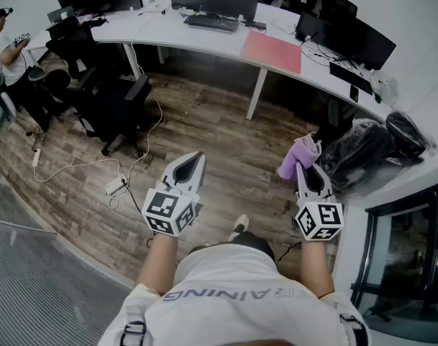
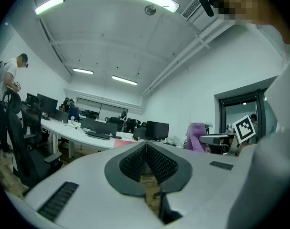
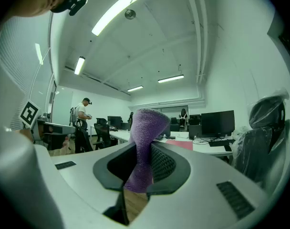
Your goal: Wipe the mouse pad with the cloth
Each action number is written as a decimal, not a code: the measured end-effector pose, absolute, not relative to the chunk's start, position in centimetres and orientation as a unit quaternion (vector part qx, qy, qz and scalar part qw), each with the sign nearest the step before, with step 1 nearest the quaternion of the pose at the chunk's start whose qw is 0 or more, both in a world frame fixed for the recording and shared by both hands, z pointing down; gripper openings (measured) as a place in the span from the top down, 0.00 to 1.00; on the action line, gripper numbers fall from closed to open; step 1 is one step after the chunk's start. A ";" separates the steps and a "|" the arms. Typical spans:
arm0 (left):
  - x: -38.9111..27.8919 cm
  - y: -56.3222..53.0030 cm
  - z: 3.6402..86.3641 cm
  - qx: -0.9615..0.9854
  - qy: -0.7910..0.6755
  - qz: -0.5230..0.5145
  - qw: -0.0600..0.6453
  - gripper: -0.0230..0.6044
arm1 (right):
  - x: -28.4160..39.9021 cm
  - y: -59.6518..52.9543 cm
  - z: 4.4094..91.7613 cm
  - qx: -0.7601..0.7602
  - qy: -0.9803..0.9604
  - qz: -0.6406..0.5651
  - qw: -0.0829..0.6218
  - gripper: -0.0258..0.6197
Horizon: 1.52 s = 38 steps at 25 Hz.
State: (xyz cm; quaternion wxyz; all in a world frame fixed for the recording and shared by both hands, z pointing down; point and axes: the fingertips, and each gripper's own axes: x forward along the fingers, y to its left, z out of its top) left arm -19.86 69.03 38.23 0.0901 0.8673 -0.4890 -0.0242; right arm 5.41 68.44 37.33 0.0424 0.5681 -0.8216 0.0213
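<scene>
The red mouse pad (image 1: 272, 51) lies flat on the long white desk (image 1: 204, 38), well ahead of me; it shows as a thin red strip (image 2: 122, 142) in the left gripper view and a red patch (image 3: 182, 144) in the right gripper view. My right gripper (image 1: 306, 166) is shut on a purple cloth (image 1: 297, 159), which stands up between its jaws (image 3: 144, 142). My left gripper (image 1: 194, 161) is shut with nothing in it (image 2: 146, 149). Both are held above the wooden floor, far short of the desk.
Monitors (image 1: 215, 2), a keyboard (image 1: 212, 23) and cables sit on the desk. Black office chairs (image 1: 111, 107) stand at the left, a plastic-wrapped chair (image 1: 363, 153) at the right. A power strip (image 1: 115, 187) and cords lie on the floor. A person (image 1: 3, 45) stands far left.
</scene>
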 end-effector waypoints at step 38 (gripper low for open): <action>-14.0 57.1 39.0 0.851 -0.514 -0.004 0.110 0.91 | 9.8 54.5 38.4 0.521 -0.851 0.054 0.028 0.81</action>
